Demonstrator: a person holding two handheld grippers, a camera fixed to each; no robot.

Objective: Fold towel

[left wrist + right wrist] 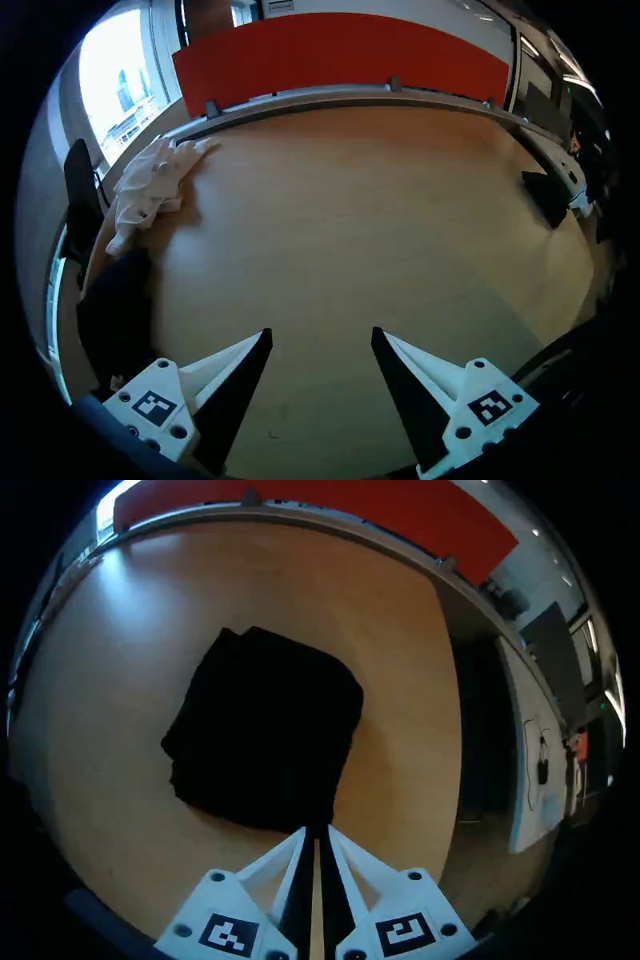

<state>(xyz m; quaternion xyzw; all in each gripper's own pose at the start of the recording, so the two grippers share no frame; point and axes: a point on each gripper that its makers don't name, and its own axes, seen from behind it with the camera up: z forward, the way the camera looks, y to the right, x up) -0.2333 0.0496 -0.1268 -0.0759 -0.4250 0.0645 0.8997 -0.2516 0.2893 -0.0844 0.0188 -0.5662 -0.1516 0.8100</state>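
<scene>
A black towel [264,728] lies folded into a rough square on the wooden table [104,664], in the middle of the right gripper view. My right gripper [318,830] is shut, its tips at the towel's near edge; only a thin strip of wood shows between the fingers. My left gripper [321,331] is open above bare wood, holding nothing. A crumpled white towel [152,184] lies at the table's far left in the left gripper view. A dark folded cloth [548,196] sits far to the right there.
A red partition [336,52] runs along the table's back edge. Another black cloth [116,312] hangs at the left edge near a dark chair [80,200]. A second desk with cables [544,752] stands to the right.
</scene>
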